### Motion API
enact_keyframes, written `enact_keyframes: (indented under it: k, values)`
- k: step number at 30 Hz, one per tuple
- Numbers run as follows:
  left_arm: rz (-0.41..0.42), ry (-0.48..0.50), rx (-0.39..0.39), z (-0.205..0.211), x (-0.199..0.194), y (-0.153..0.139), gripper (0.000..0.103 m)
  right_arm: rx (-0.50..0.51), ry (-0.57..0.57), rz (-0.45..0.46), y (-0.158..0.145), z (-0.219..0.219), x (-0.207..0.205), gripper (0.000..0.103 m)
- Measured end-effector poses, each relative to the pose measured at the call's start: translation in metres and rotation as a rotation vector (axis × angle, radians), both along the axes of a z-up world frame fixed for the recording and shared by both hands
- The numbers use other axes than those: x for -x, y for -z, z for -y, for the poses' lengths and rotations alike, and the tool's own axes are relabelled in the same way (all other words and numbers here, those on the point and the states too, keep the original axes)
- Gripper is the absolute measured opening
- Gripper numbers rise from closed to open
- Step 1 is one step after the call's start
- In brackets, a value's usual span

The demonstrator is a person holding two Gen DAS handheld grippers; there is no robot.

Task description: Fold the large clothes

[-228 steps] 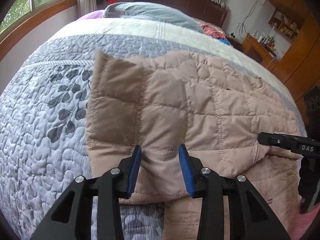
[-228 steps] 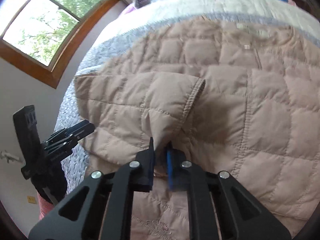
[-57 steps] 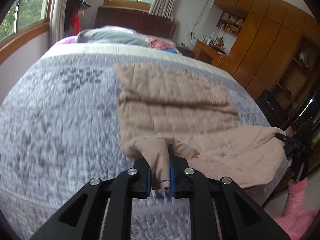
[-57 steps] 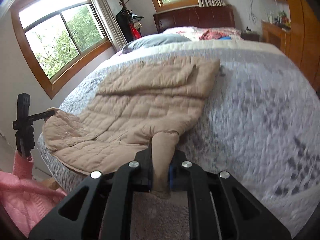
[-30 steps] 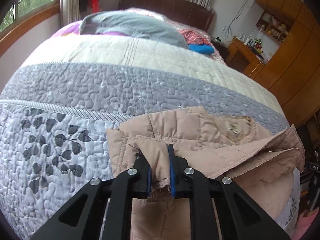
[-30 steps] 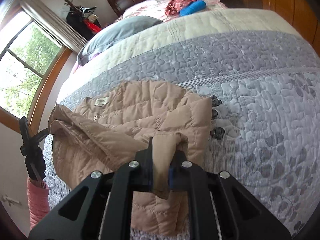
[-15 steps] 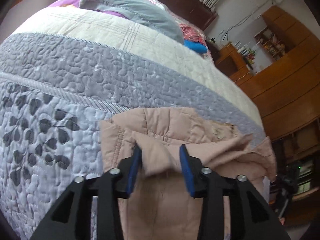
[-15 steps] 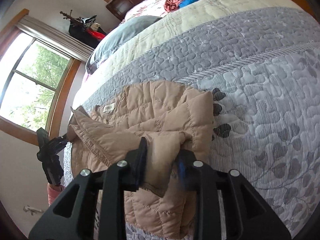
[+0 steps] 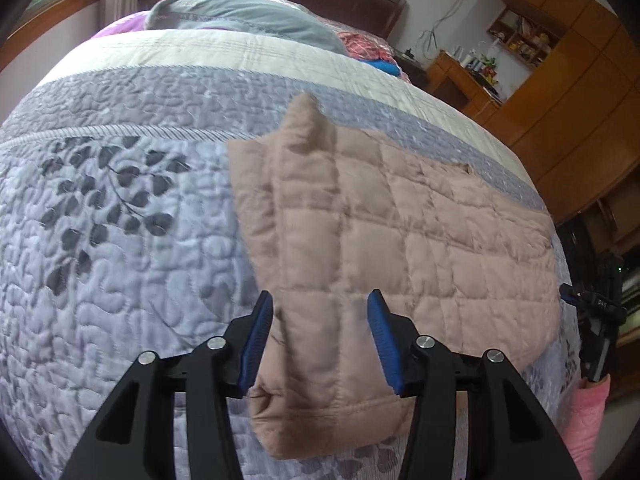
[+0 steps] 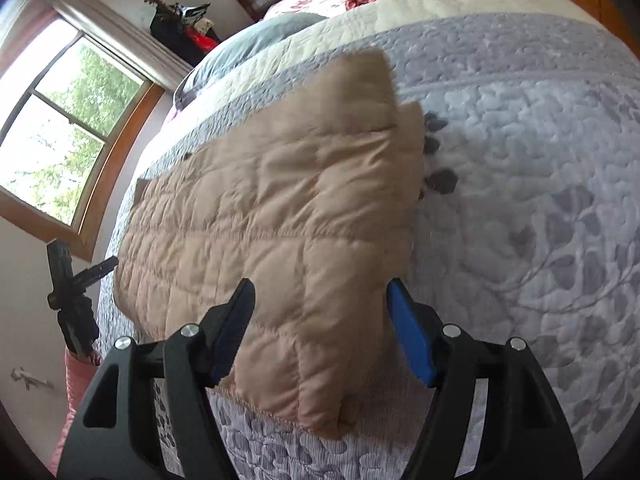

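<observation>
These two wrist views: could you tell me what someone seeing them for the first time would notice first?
The folded tan quilted jacket lying in the middle of the grey leaf-patterned bedspread catches the eye first. Next come the blue-padded jaws of the left gripper and right gripper, opening over its near edge, pads off the fabric. A bright wooden-framed window glows at the left of the right wrist view.

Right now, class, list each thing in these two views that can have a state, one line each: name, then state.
Quilted jacket: folded into a rough rectangle, lying on the bed, one far corner sticking up.
Left claw: jaws opening, pads clear of the jacket's near edge between them.
Right claw: jaws opening, jacket's near corner between them, not pinched.
Bedspread: spread flat under the jacket.
</observation>
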State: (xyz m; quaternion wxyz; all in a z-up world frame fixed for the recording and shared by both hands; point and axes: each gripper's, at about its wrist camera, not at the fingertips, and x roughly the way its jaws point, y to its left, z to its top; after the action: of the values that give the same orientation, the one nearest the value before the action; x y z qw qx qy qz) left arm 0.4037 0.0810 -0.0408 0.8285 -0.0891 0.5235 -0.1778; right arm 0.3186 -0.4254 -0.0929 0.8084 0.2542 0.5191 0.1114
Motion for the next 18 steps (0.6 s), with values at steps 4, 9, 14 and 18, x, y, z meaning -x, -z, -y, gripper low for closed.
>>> enact_keyframes:
  k: [4, 9, 14, 18]
  values:
    - [0.027, -0.005, -0.075, 0.017, -0.002, 0.008, 0.05, 0.088, 0.003, 0.021, 0.001, -0.011, 0.0, 0.035]
    - [0.113, -0.056, -0.108, 0.024, 0.002, -0.007, 0.012, 0.116, 0.021, 0.062, -0.014, -0.016, -0.005, 0.008]
    - [0.275, -0.116, -0.063, 0.021, 0.011, -0.042, 0.008, 0.106, 0.063, 0.16, -0.044, -0.012, -0.011, 0.007]
    - [0.31, -0.117, -0.132, 0.03, 0.003, -0.038, 0.008, 0.139, 0.086, 0.142, -0.04, -0.009, -0.027, 0.007]
